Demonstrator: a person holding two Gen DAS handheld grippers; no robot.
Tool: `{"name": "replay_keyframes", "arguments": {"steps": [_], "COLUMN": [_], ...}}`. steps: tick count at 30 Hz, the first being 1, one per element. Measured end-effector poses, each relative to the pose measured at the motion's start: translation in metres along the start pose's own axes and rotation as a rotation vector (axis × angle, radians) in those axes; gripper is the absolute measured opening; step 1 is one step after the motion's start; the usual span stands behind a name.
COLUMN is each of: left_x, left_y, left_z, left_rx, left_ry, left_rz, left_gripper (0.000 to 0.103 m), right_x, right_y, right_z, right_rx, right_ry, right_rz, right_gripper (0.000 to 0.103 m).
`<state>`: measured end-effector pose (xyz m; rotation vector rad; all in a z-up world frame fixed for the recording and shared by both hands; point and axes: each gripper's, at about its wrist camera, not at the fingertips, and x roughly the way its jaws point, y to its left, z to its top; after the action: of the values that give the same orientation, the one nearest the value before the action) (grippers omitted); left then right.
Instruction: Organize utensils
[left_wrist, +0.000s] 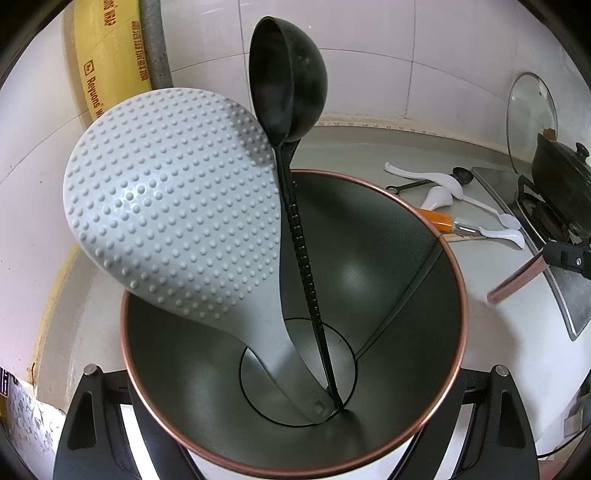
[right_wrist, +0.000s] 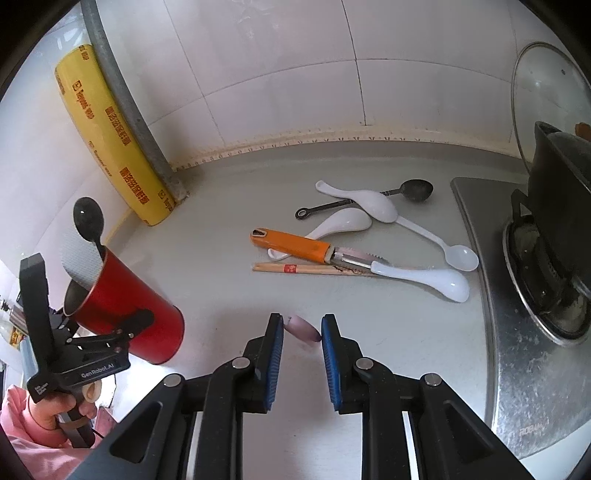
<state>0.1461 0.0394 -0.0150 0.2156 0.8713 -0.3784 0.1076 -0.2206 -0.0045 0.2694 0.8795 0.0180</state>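
**Red canister held, ten loose pieces on the counter**

Red on the outside and dark inside, the single utensil canister (right_wrist: 155, 325) sits tilted at the left. The left gripper (left_wrist: 295, 373) is clamped across its wide body, one finger on each side. Two utensils stand in it: one grey dimpled rice paddle (left_wrist: 173, 206) and one black ladle (left_wrist: 291, 81), handles down on the canister floor, heads above the copper-coloured rim.

The right gripper (right_wrist: 302, 334) stands narrow, its blue pads (right_wrist: 276, 343) pinching one mauve handle (right_wrist: 303, 328). Only the rounded end shows from its own camera. From the left camera the handle is a blurred pinkish bar, and the utensil's working end is hidden.

Loose on the grey counter (right_wrist: 221, 302) lie:
- four white spoons, as far as the overlap lets me count: two soup spoons (right_wrist: 373, 205) and two slimmer ones (right_wrist: 424, 280);
- one dark metal spoon (right_wrist: 417, 190) with a ring-ended handle, partly under a white spoon;
- one orange-handled tool (right_wrist: 295, 245), its toothed metal tip half covered;
- one pair of chopsticks (right_wrist: 314, 268).

Along the wall lean one yellow wrap box (right_wrist: 110, 140) and one grey pipe (right_wrist: 125, 107). At the right, one black pot (right_wrist: 565, 184) on the stove and one glass lid (right_wrist: 546, 92) are both cut off by the frame edge. One hand (right_wrist: 55, 410) in a pink sleeve (right_wrist: 14, 417) grips the left tool.
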Motion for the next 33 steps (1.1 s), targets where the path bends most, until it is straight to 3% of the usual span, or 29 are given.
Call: {"name": "replay_keyframes", "arguments": {"steps": [7, 13, 20, 33], "left_x": [-0.008, -0.018, -0.031, -0.032], "left_y": [-0.01, -0.011, -0.008, -0.005], "left_z": [-0.003, -0.005, -0.007, -0.001], "left_rx": [-0.003, 0.003, 0.005, 0.006], "left_ry": [0.008, 0.014, 0.017, 0.018], "left_rz": [-0.004, -0.009, -0.011, -0.008], "left_gripper": [0.091, 0.091, 0.091, 0.091], "right_x": [-0.01, -0.023, -0.035, -0.069], "right_y": [-0.009, 0.0, 0.02, 0.081], "right_z": [0.003, 0.014, 0.039, 0.093], "right_rx": [-0.026, -0.131, -0.268, -0.48], "right_ry": [0.0, -0.018, -0.022, -0.13], "right_rz": [0.025, 0.052, 0.084, 0.157], "right_gripper": [0.023, 0.023, 0.023, 0.022]}}
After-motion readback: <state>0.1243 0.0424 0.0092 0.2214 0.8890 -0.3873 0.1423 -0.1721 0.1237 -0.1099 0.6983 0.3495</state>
